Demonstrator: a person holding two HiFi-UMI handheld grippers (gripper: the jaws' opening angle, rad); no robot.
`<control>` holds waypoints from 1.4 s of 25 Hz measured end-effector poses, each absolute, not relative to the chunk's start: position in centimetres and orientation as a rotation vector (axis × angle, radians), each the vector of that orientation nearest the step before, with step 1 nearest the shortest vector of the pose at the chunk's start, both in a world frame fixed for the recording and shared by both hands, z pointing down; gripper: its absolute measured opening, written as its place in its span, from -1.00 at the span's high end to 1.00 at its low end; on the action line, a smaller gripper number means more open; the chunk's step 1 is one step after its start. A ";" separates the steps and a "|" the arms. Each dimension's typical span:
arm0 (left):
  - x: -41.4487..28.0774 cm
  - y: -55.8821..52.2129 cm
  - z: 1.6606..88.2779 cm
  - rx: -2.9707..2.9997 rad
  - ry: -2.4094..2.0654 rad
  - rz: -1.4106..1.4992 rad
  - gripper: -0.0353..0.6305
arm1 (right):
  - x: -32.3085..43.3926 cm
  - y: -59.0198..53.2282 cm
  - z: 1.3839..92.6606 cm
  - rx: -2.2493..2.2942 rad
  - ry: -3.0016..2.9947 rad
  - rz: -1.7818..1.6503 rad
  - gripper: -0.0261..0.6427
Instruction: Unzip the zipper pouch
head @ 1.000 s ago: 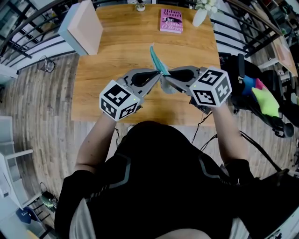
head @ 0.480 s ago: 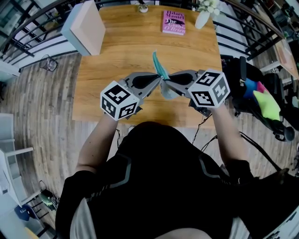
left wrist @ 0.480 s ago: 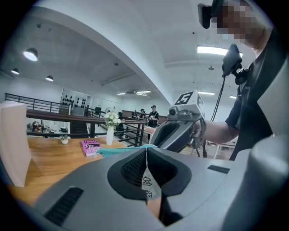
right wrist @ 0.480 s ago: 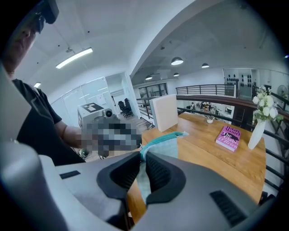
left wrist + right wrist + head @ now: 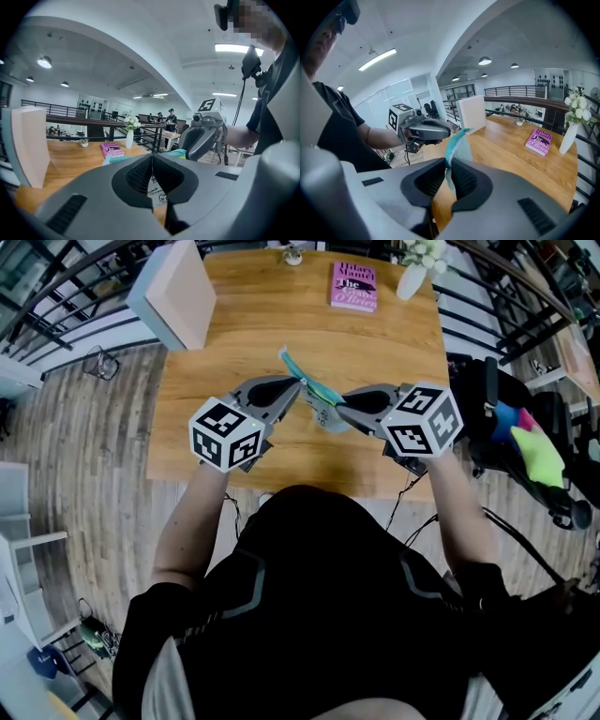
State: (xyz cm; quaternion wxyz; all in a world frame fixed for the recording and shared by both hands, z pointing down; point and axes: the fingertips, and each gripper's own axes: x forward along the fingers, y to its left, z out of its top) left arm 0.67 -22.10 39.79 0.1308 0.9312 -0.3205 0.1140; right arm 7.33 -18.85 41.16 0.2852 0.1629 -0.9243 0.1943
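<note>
Left tool, pressed together, perhaps on the zipper tab, meets the pouch held above the desk, right tool pinching its other end, teal zipper line running between them.

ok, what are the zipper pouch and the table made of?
Zipper pouch: soft and limp, likely fabric or thin plastic, with a teal edge and a pale matte body; it curls and droops. Table: wood or wood-look laminate, warm brown, visible grain, low sheen.
</note>
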 end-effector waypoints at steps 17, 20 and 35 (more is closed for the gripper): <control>-5.7 -23.9 40.3 2.588 -1.124 0.326 0.80 | 7.4 -20.2 42.2 0.435 -2.455 0.521 0.77; -6.8 -24.2 40.5 2.562 -1.160 0.318 0.80 | 7.5 -20.5 42.5 0.439 -2.451 0.523 0.77; -8.7 -25.1 42.5 2.492 -1.219 0.340 0.80 | 7.4 -22.9 44.2 0.493 -2.397 0.450 0.77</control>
